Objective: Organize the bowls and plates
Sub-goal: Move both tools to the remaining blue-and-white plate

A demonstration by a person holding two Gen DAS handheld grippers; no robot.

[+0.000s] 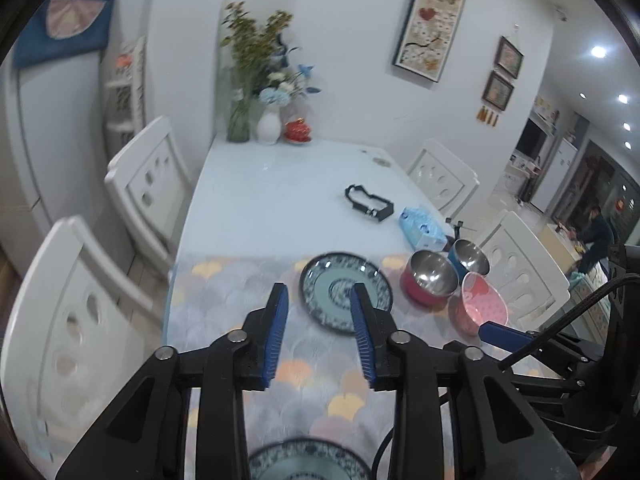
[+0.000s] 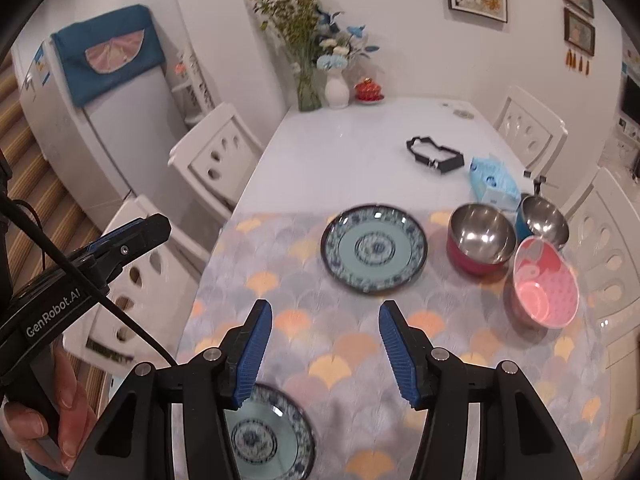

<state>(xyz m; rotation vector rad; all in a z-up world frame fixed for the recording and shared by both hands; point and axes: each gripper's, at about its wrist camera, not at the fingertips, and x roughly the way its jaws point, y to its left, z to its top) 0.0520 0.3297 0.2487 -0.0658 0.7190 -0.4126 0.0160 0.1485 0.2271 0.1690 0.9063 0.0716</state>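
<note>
A blue patterned plate lies on the scallop-pattern mat. A second like plate lies at the near edge under the grippers. On the right stand a red steel bowl, a blue steel bowl and a tilted pink bowl. My left gripper is open and empty, its right finger over the far plate's near side. My right gripper is open and empty, above the mat between the two plates.
A black strap, a blue tissue pack and vases with flowers sit further back on the white table. White chairs stand on both sides. The left gripper shows at the left of the right wrist view.
</note>
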